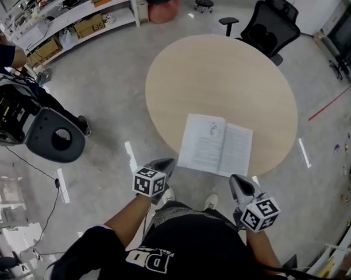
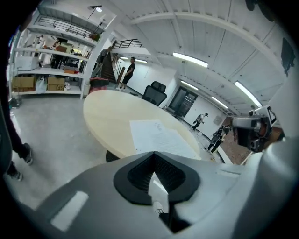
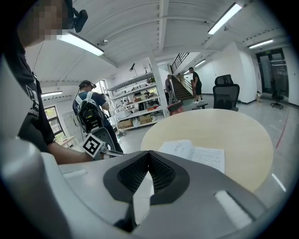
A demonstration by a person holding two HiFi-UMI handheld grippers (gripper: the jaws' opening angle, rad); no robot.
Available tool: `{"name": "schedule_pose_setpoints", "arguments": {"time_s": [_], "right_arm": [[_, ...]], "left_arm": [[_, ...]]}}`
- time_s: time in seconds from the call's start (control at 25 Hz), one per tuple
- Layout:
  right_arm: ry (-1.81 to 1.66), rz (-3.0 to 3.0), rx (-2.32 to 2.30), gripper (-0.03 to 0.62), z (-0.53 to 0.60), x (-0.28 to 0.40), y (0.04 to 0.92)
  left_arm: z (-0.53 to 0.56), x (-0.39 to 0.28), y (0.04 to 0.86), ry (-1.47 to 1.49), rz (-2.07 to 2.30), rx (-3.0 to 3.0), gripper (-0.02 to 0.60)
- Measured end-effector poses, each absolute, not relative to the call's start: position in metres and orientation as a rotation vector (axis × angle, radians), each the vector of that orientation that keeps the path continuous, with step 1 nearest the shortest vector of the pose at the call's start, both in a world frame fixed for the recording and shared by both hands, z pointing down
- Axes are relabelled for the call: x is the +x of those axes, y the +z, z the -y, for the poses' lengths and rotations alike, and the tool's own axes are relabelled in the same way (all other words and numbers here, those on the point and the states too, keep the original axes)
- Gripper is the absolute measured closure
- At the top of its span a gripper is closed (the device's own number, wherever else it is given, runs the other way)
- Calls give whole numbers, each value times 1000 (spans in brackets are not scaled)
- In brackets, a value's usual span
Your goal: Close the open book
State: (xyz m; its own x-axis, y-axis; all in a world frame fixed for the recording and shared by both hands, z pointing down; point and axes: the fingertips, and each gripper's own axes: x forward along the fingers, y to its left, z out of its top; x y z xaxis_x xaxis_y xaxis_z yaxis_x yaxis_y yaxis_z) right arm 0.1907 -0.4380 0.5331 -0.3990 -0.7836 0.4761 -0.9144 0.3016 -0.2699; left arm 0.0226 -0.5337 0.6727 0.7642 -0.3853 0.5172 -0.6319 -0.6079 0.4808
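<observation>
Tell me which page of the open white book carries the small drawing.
The page nearer the left tongs: a small drawing sits near its far edge; the other page shows only text.

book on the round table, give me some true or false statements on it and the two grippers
1. The book lies open on the round table. True.
2. The left gripper is clamped on a page. False: its jaws are together on nothing, and it is short of the book.
3. The book sits near the table edge closest to the person. True.
4. The right gripper has its jaws wide apart. False: they are together, with nothing between them.
5. A black office chair stands at the table's far side. True.
</observation>
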Motion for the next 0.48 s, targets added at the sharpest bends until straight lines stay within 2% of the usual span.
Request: {"name": "schedule_pose_setpoints", "arguments": {"time_s": [0.08,0.16,0.2,0.48], "right_arm": [[754,2311,1526,586,437,191,535],[765,2305,1503,586,437,190,539],[771,2304,1496,586,437,189,540],[767,2294,1462,586,430,179,543]], "left_arm": [[535,19,703,509,748,2215,571],[532,20,727,507,709,2145,517],[532,21,735,485,694,2110,515],[534,22,756,63,611,1705,431]]}}
